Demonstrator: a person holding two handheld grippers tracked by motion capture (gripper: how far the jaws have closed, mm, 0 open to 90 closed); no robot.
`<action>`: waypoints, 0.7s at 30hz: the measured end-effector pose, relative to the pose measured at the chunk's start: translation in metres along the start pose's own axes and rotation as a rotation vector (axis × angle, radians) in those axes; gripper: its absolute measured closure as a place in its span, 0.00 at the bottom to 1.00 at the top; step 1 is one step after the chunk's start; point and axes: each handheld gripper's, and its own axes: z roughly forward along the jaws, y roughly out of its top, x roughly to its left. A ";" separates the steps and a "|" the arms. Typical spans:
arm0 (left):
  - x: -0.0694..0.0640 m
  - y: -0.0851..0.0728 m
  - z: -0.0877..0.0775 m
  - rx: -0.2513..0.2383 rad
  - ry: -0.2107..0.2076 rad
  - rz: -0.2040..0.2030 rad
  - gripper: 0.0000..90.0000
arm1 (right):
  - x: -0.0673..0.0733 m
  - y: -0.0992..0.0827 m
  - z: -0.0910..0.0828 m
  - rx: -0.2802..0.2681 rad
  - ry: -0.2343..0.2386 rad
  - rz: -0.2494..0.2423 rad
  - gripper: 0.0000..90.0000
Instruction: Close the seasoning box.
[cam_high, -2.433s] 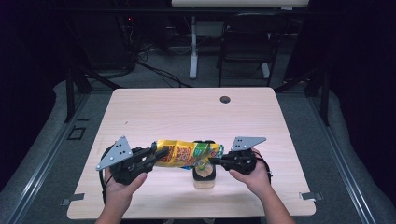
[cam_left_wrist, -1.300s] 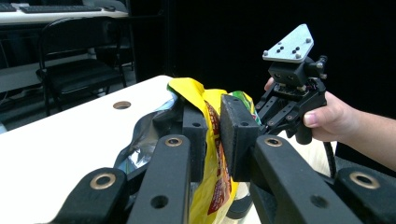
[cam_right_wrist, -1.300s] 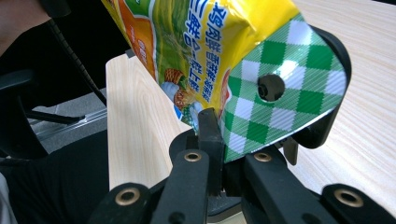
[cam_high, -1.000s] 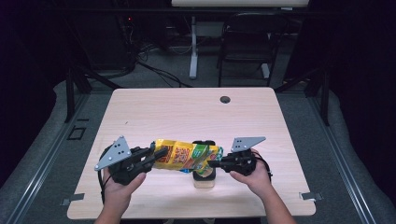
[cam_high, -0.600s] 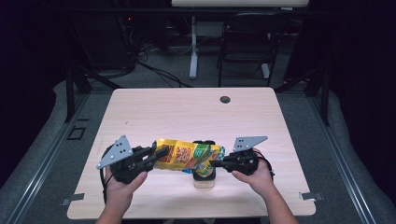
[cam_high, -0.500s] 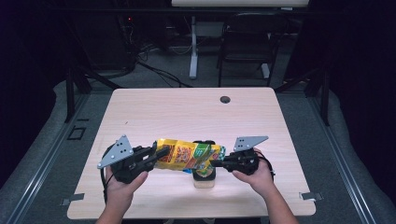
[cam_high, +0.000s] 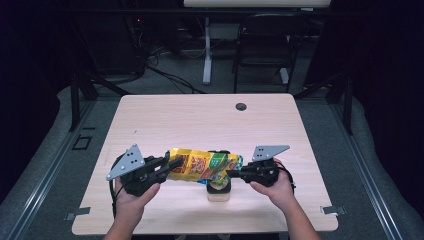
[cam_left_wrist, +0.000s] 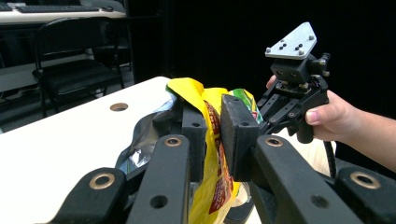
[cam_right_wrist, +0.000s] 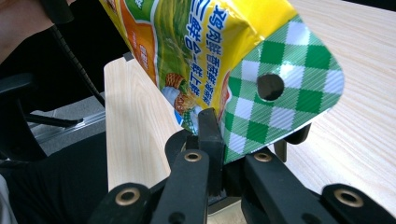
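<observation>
A: Quick, what did the two hands have?

B: One yellow snack bag (cam_high: 202, 165), held level between both grippers, up off the table (cam_high: 200, 120) near its front edge. Long axis ran left to right from where I stood.

A: Left gripper?

B: Left gripper (cam_high: 172, 164) was clamped on the bag's left end. In the left gripper view its two black pads squeezed the crumpled yellow film (cam_left_wrist: 212, 140) between them, silver inside of the bag showing beside the left pad.

A: And the right one?

B: Right gripper (cam_high: 234, 173) was pinched tight on the other end, the flat seal with the green and white check pattern and a round hang hole (cam_right_wrist: 270, 87). Jaws were nearly together, only the thin seal between them.

A: Anything under the bag?

B: A small pale container (cam_high: 219, 189) with a dark top stood on the table, right below the bag's right half, close to the right gripper. Couldn't tell if the bag touched it.

A: Other stuff?

B: A round cable hole (cam_high: 241, 106) in the table's far side, well apart from the bag. A black chair (cam_high: 265, 45) behind the table.
</observation>
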 end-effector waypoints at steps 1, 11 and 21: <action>-0.001 0.000 0.001 -0.003 0.004 -0.001 0.90 | 0.000 0.000 0.000 -0.002 -0.002 0.001 1.00; -0.001 0.000 0.003 0.007 -0.003 0.004 0.90 | -0.002 0.000 -0.002 -0.007 -0.030 0.009 0.99; -0.002 0.005 0.001 0.010 0.004 0.018 0.90 | 0.000 -0.001 0.003 -0.018 -0.040 0.009 0.99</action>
